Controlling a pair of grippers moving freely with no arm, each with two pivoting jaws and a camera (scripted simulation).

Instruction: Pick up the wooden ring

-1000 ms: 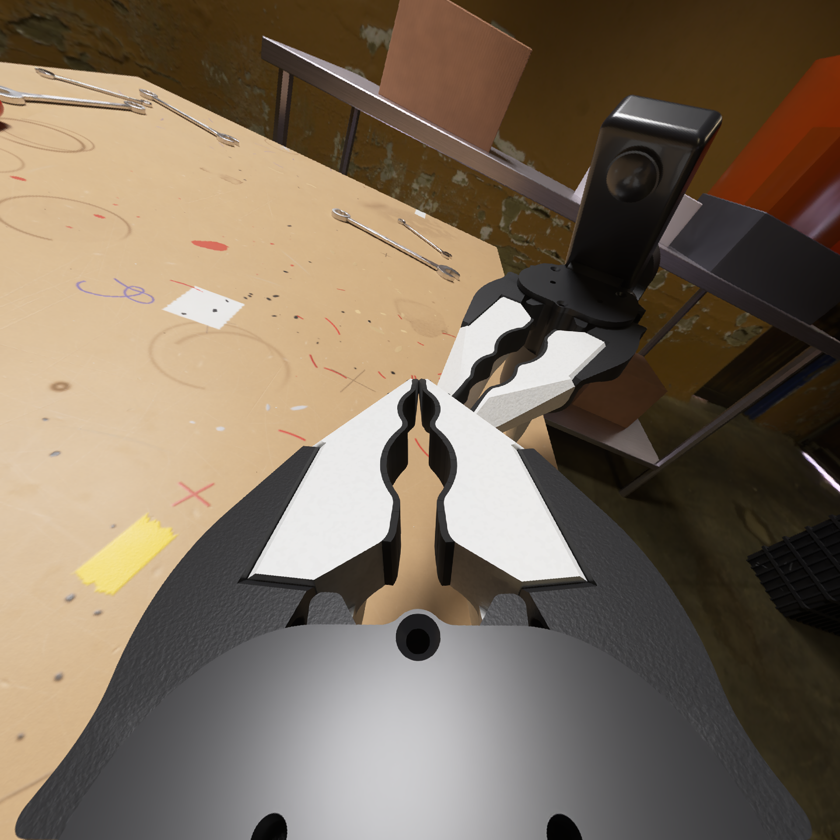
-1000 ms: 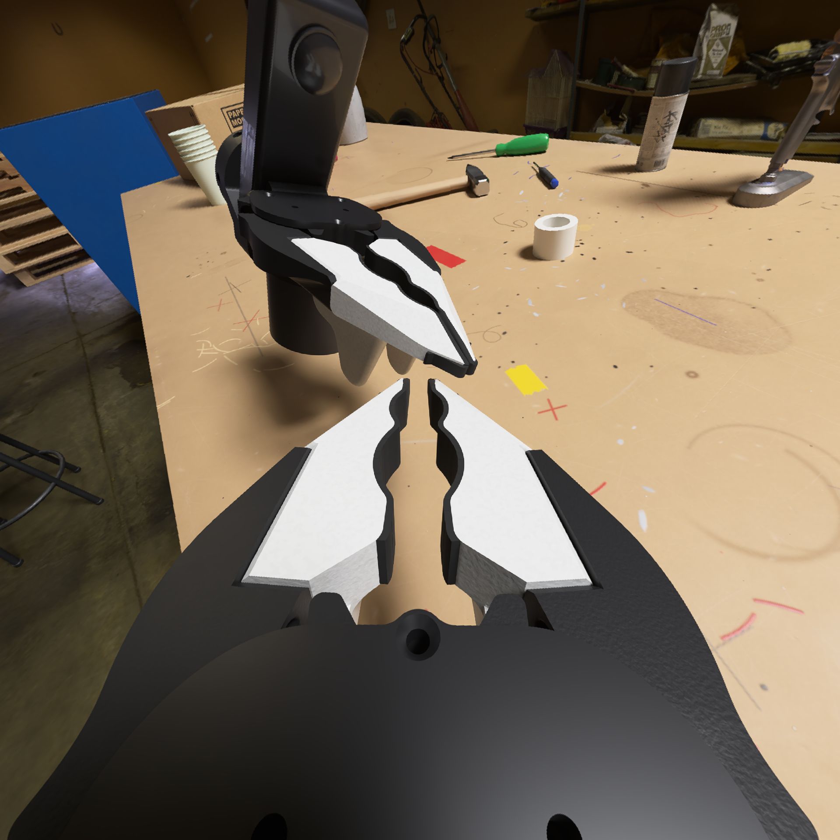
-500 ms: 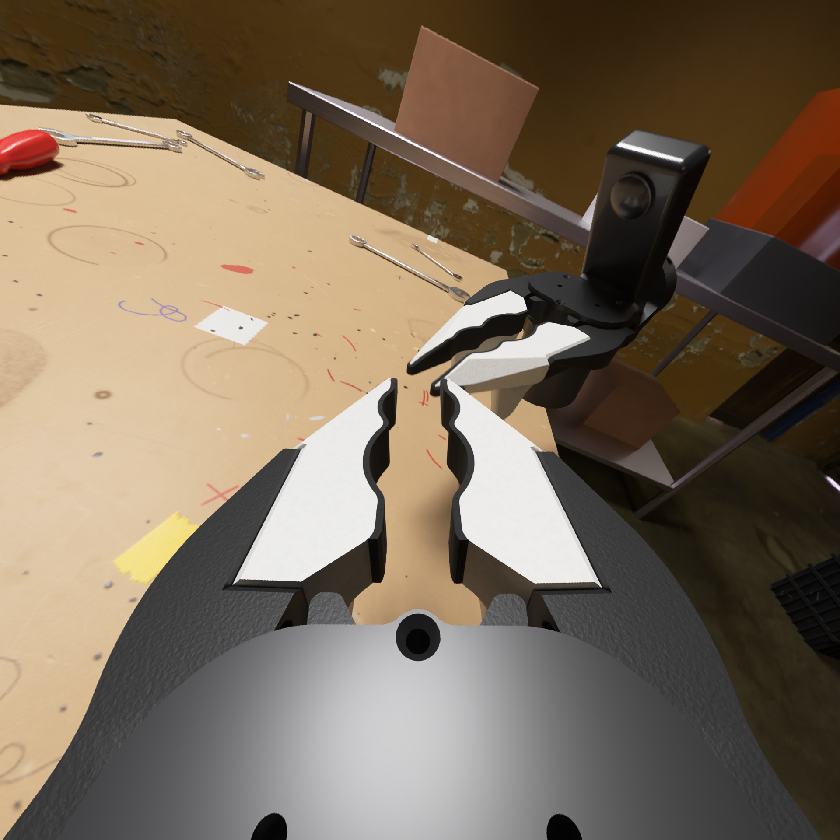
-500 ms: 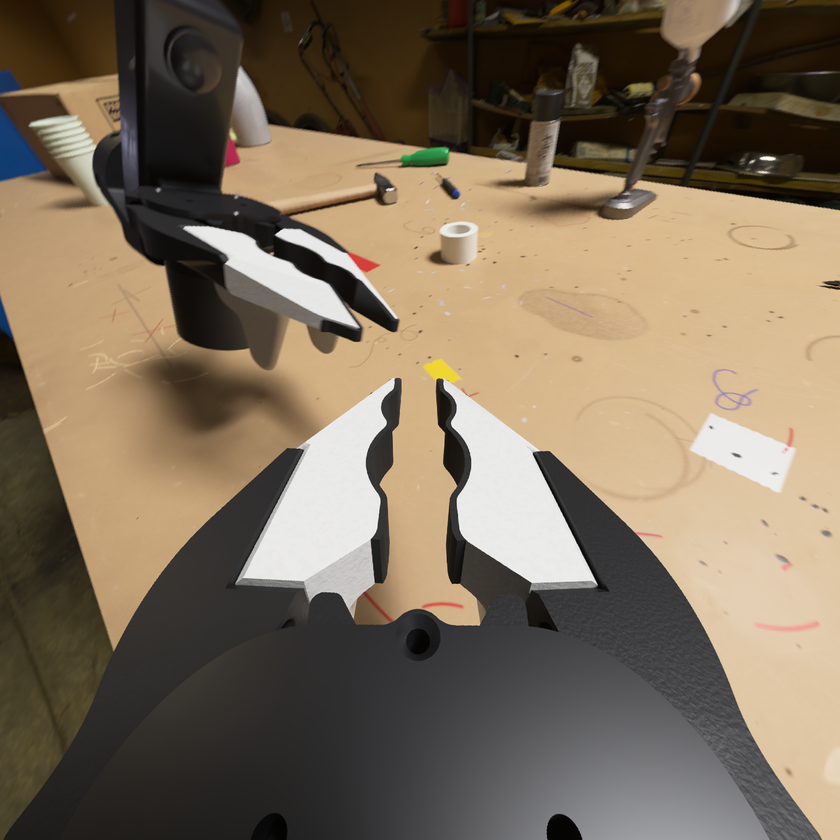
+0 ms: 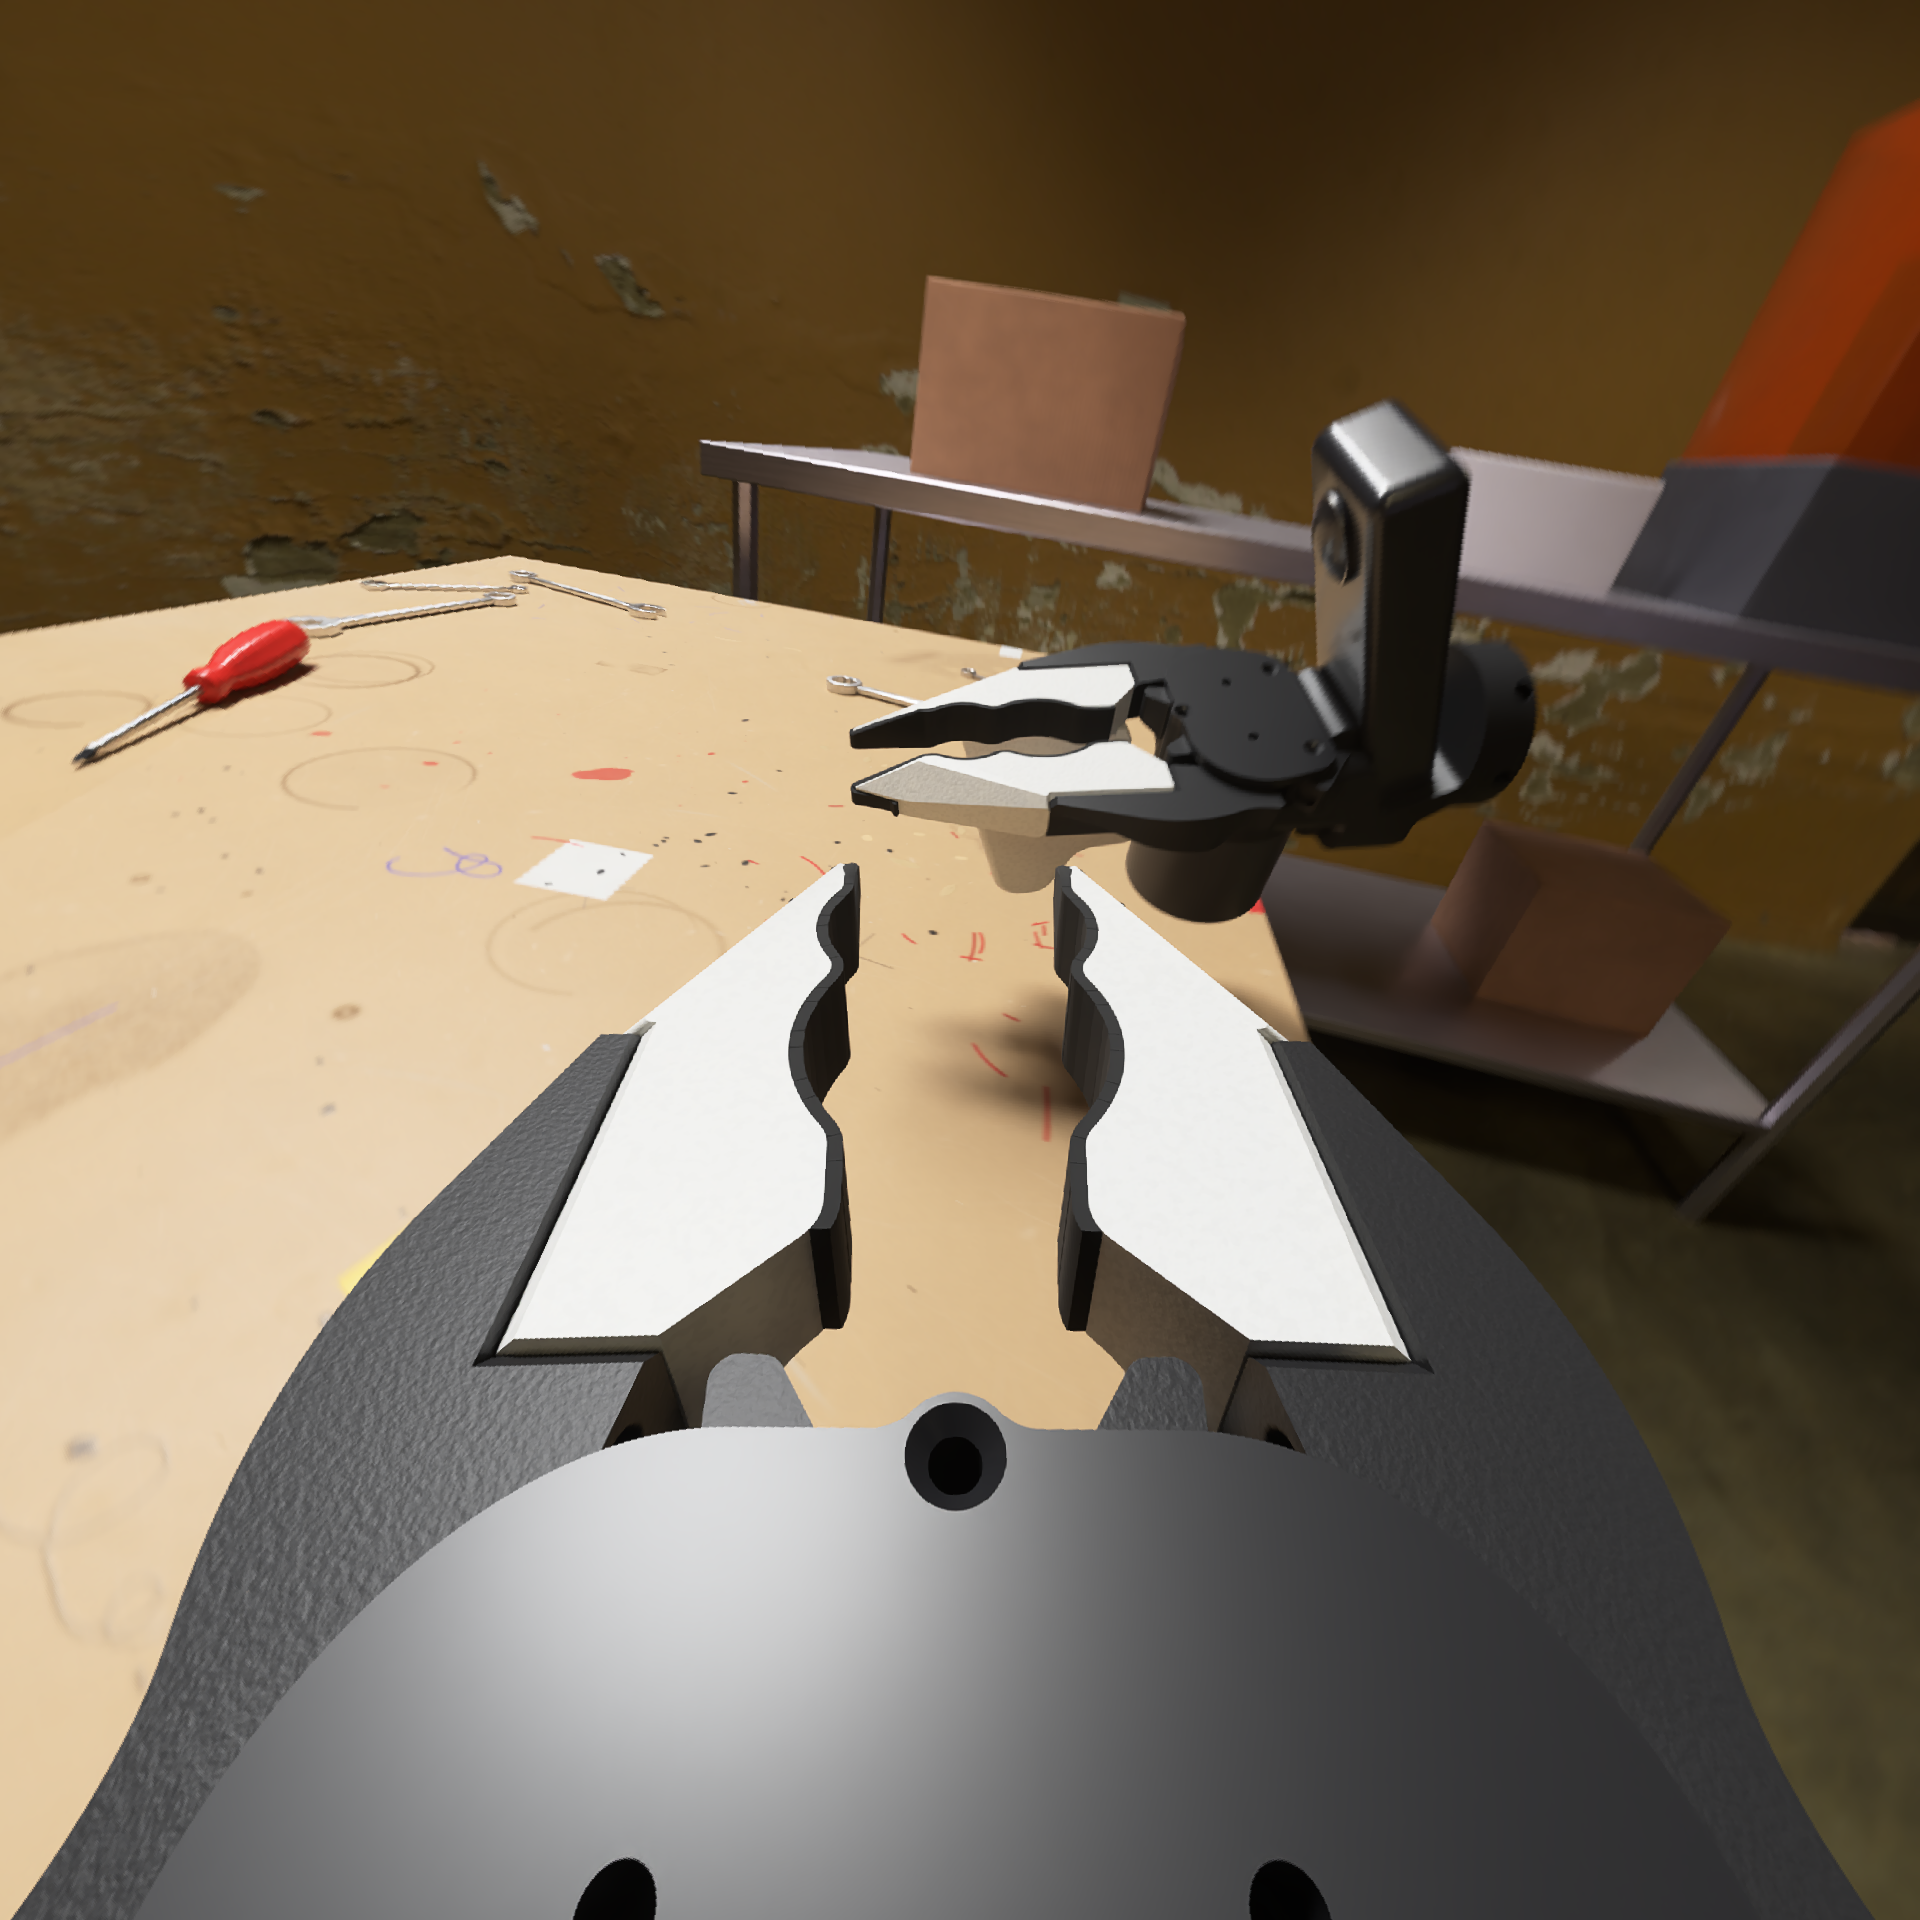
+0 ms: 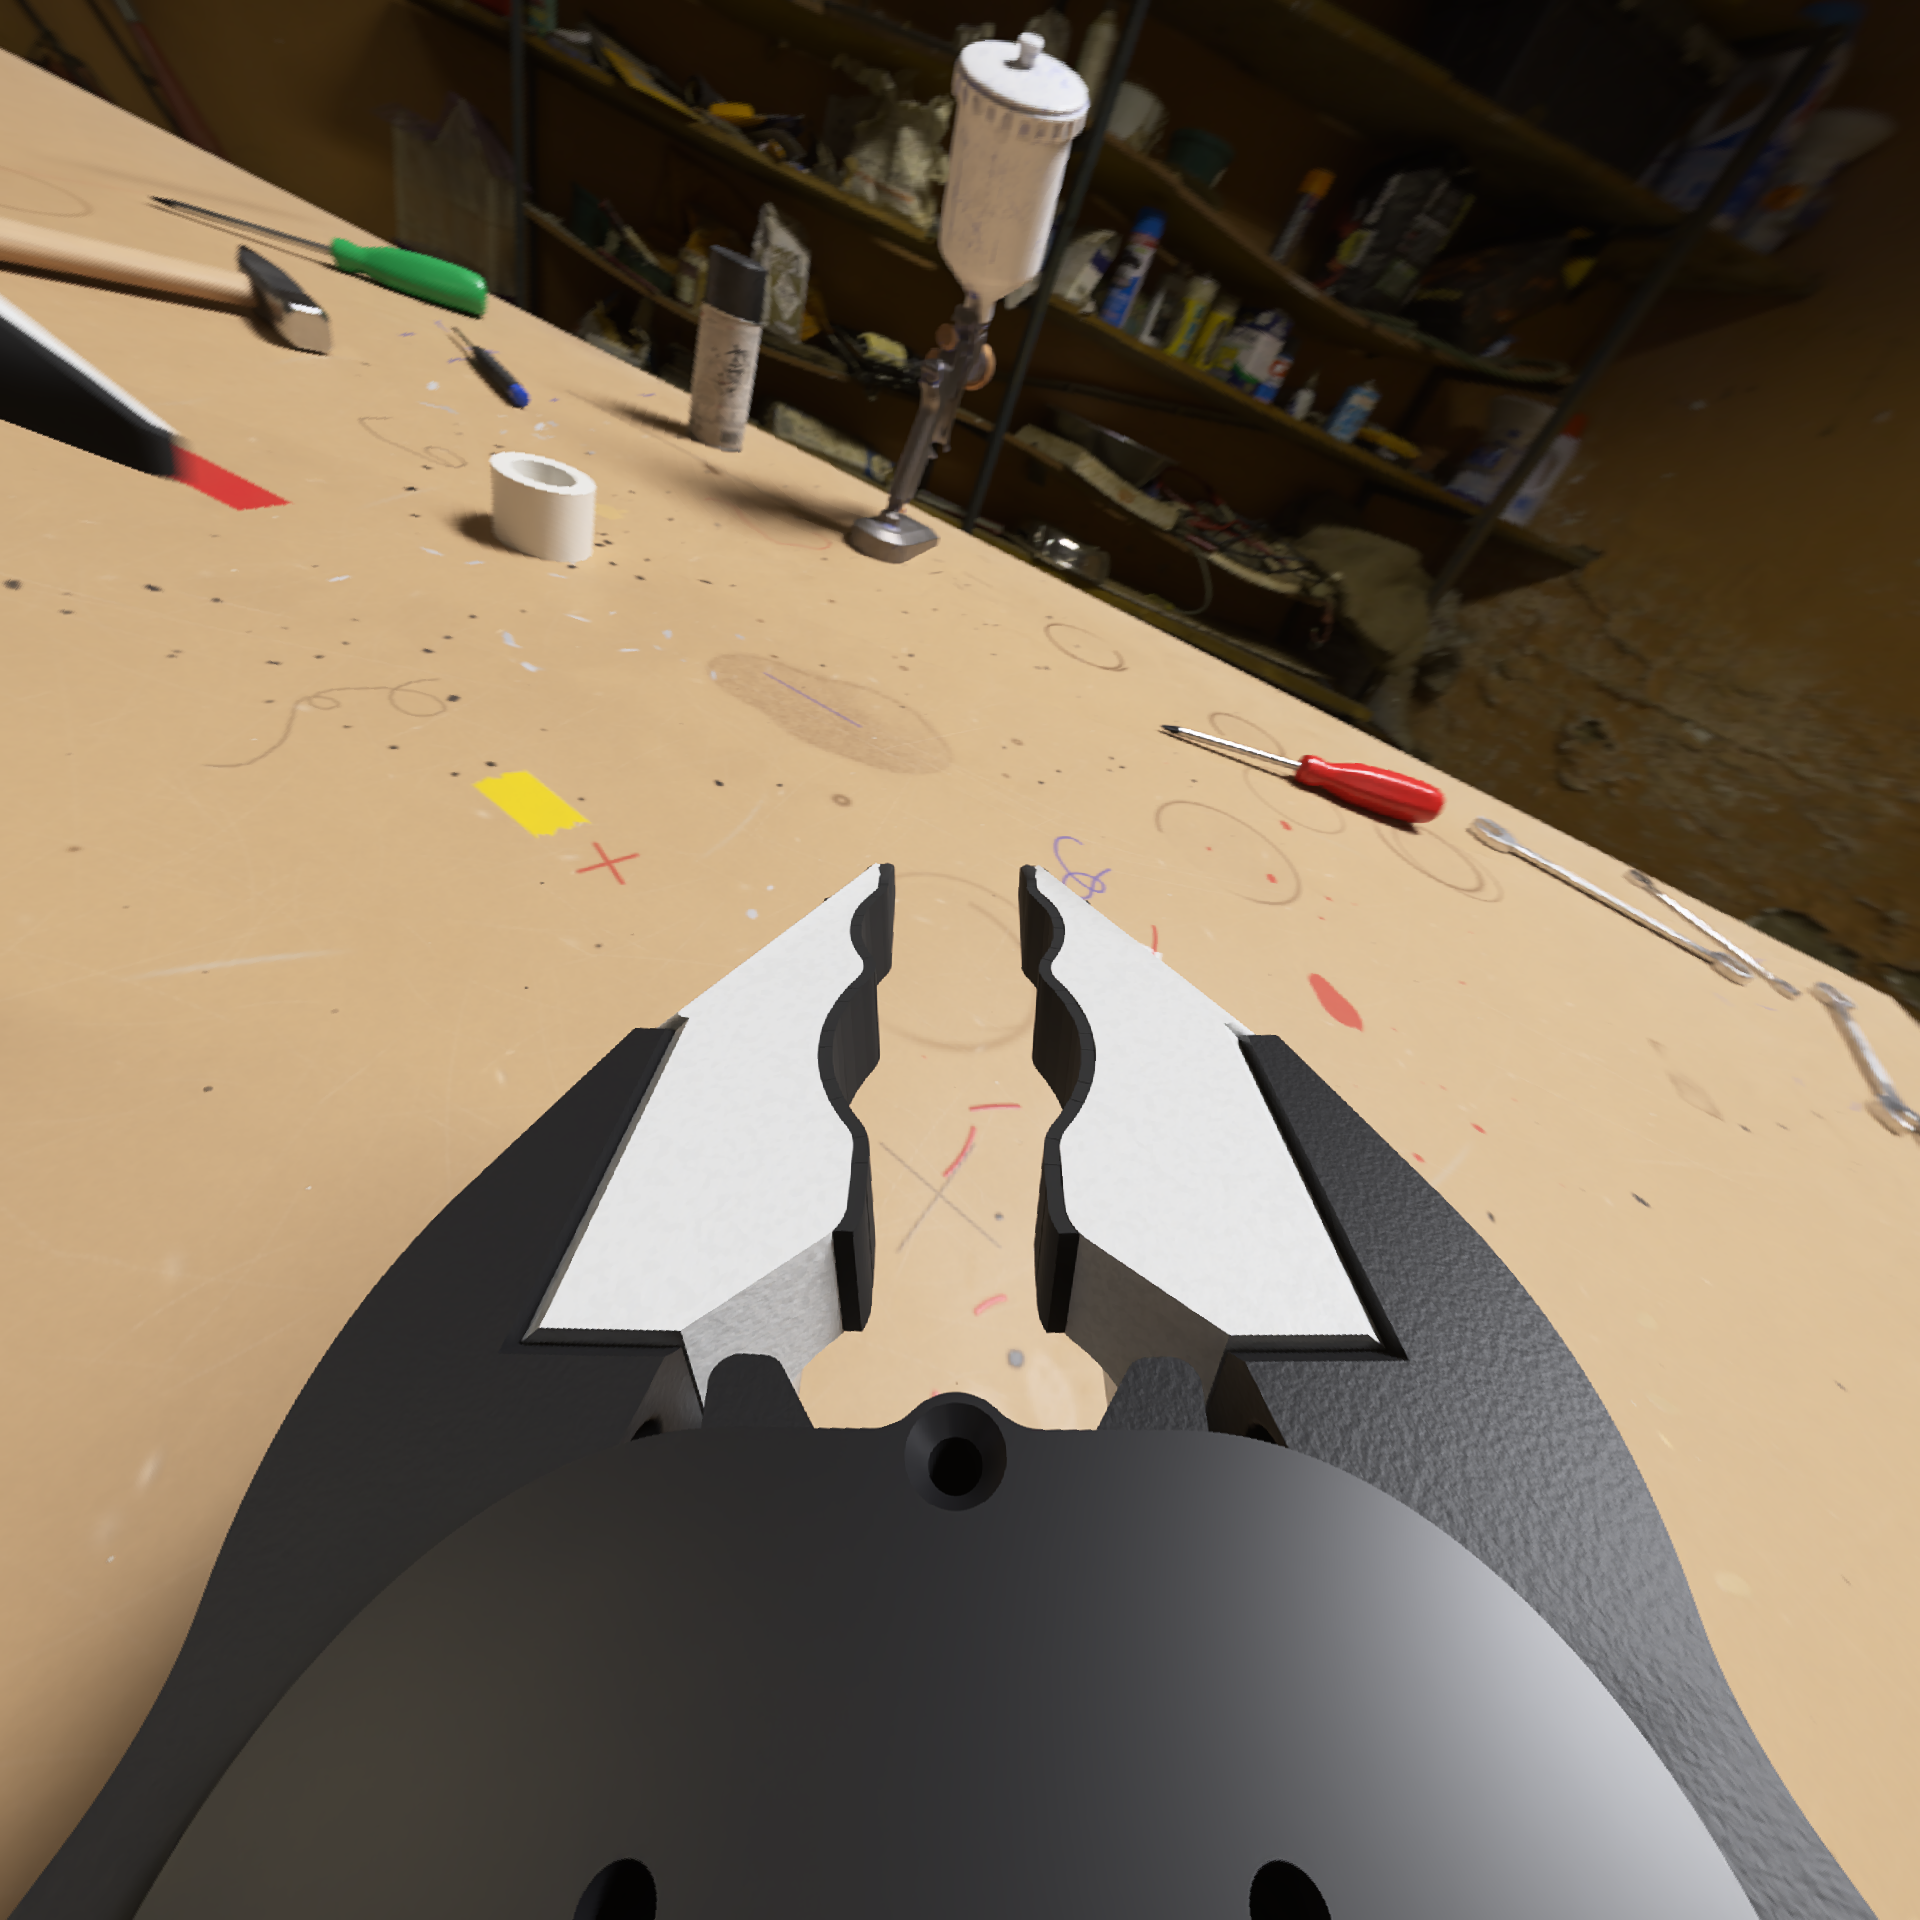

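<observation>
A pale cream-white ring (image 6: 542,504) stands on the tan workbench (image 6: 312,987) in the right wrist view, far ahead and to the left; it is the only ring-shaped thing I see. It does not show in the left wrist view. My right gripper (image 6: 956,878) is open and empty, hovering over the bench well short of the ring. My left gripper (image 5: 956,878) is open and empty above the bench near its right edge. The right gripper (image 5: 857,767) also shows in the left wrist view, just ahead, jaws slightly apart. One left fingertip (image 6: 94,416) shows at the left edge of the right wrist view.
A red screwdriver (image 6: 1361,784) and wrenches (image 6: 1621,904) lie to the right. A hammer (image 6: 281,307), green screwdriver (image 6: 410,272), spray can (image 6: 727,353) and spray gun (image 6: 997,208) are beyond the ring. A metal rack (image 5: 1039,509) with boxes stands past the bench edge.
Both grippers opened wider. The right wrist view swung right, so the left gripper slid out to its left edge. In the left wrist view the right gripper moved from tip-to-tip to ahead and sideways.
</observation>
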